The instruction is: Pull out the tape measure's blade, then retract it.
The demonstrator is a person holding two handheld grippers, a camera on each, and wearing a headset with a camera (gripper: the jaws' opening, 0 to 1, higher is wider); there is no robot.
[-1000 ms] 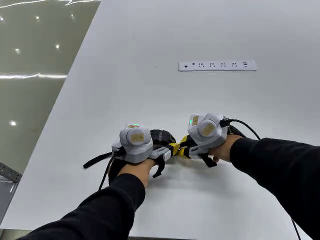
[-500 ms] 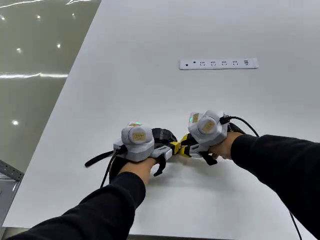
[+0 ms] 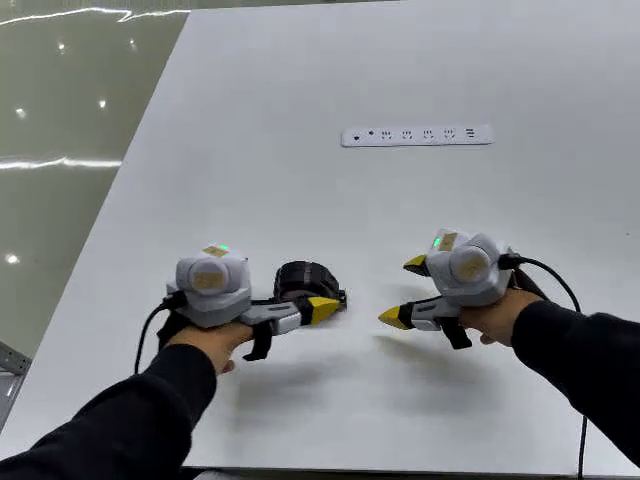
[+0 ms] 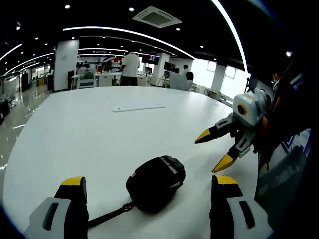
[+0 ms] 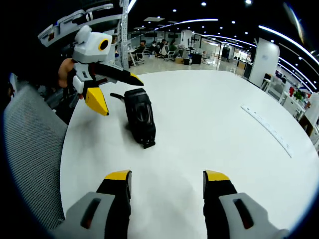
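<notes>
The black tape measure (image 3: 308,280) lies on the white table (image 3: 300,160) near your edge of it, with a dark strap (image 4: 109,215) trailing from its case back toward your left hand; your left gripper (image 5: 119,94) has its yellow-tipped jaws spread wide to either side of the case, and in the left gripper view bare table shows between the case and each jaw, so neither one touches it; your right gripper (image 3: 403,290) sits off to the right of the tape measure, pointing back toward it, its jaws likewise parted and holding nothing, with open table between its tips and the case; your black sleeves (image 3: 590,350) reach in from the near edge, and a black cable (image 3: 550,275) runs off the right gripper; farther across the table a white power strip (image 3: 416,135) lies flat, well apart from everything else; past the table's left edge the glossy floor (image 3: 60,150) reflects ceiling lights
</notes>
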